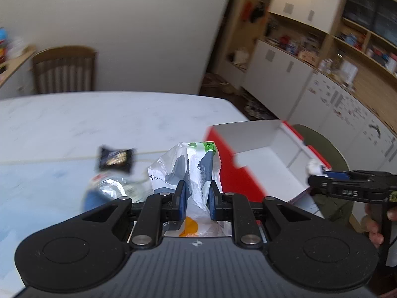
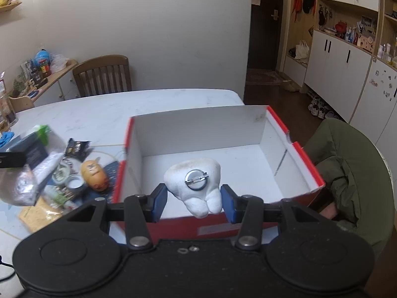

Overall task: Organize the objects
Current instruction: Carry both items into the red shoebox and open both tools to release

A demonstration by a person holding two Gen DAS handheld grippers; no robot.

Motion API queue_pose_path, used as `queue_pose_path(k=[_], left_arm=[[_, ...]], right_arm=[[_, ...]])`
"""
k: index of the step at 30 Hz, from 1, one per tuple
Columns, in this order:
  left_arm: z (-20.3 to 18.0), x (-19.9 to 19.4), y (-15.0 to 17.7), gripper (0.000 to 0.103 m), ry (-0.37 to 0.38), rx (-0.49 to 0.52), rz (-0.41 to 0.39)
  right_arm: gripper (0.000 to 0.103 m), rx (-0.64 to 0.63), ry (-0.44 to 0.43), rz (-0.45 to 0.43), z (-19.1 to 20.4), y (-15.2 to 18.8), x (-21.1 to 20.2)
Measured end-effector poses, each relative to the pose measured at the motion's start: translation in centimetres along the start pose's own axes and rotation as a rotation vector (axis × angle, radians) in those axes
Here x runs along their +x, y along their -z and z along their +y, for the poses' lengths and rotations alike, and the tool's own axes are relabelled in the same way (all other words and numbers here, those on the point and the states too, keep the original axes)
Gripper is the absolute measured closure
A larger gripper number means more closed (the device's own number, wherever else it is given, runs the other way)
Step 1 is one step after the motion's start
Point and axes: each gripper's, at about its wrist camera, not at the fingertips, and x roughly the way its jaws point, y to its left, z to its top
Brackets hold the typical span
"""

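My left gripper (image 1: 196,196) is shut on a white plastic bag (image 1: 184,168) with grey and green print, held above the table left of the red box (image 1: 230,173). The bag also shows in the right wrist view (image 2: 32,164). My right gripper (image 2: 194,200) holds a white tooth-shaped plush (image 2: 196,186) with a round metal pin back, over the near edge of the red box (image 2: 307,166), whose white inside is bare. The pads sit at the plush's sides. The right gripper also shows in the left wrist view (image 1: 315,173).
A pile lies left of the box: a dark snack packet (image 2: 78,147), an orange face-shaped toy (image 2: 94,173), a small round tin (image 2: 74,182), a tan pad (image 2: 39,214). A green jacket on a chair (image 2: 352,173) is right of the box. A wooden chair (image 2: 103,75) stands behind the table.
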Motion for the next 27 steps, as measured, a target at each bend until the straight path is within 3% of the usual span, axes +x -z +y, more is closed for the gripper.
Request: queue_pose_path(k=[11, 21, 27], left_arm=[[-9.7, 9.8, -4.3, 0.086, 0.093, 0.157, 0.08], [-15.1, 18.4, -4.7, 0.086, 0.044, 0.343, 0.168], [-15.6, 22.8, -3.8, 0.086, 0.029, 0.362, 0.292]], right_arm=[[0.057, 0.006, -0.007, 0.071, -5.4, -1.9, 4.4], [0.057, -0.077, 0.003, 0.219, -6.3, -2.4, 9.9], [0.057, -0.12, -0.022, 0.315, -6.5, -1.5, 12.4]])
